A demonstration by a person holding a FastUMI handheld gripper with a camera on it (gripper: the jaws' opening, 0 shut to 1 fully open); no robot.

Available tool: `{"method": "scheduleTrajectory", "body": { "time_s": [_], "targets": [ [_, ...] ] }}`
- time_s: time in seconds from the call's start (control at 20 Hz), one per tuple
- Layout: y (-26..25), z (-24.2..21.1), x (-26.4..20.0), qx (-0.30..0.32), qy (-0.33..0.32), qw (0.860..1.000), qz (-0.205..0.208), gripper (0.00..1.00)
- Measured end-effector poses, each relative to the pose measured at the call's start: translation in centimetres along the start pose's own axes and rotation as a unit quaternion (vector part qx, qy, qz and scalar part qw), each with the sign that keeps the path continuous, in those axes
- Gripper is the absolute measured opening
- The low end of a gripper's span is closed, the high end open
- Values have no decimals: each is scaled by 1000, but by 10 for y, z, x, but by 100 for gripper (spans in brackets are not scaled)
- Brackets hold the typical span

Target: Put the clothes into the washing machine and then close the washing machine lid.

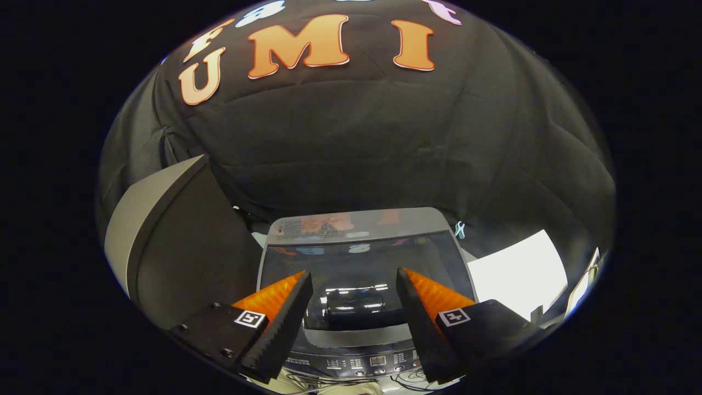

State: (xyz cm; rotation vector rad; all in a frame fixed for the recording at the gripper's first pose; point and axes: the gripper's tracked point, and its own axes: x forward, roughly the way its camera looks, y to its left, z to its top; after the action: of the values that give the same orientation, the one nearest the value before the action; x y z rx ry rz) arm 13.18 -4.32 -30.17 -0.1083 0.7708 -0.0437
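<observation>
The grey top-loading washing machine (pixel 356 258) sits just ahead of and below the gripper (pixel 355 293), its dark glass lid (pixel 359 274) lying flat and shut, which suggests the loading and closing are already done. The jaws stand apart and empty, framing the lid, probably because nothing remains to hold. No clothes are visible; whether they lie inside cannot be told through the reflective glass. The machine's control panel (pixel 373 362) is partly cut off by the fingers. Left of the machine stands a tall grey curved panel (pixel 159 241); right of it lies a white sheet (pixel 518 274), its nature unclear.
</observation>
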Motion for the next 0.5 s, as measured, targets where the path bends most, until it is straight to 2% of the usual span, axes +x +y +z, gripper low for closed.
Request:
{"method": "scheduleTrajectory", "body": {
  "time_s": [0.2,0.5],
  "targets": [
    [-31,27,-26,7,-44,999,-24,100],
    [-64,80,-115,23,-140,989,-41,99]
  ]
}}
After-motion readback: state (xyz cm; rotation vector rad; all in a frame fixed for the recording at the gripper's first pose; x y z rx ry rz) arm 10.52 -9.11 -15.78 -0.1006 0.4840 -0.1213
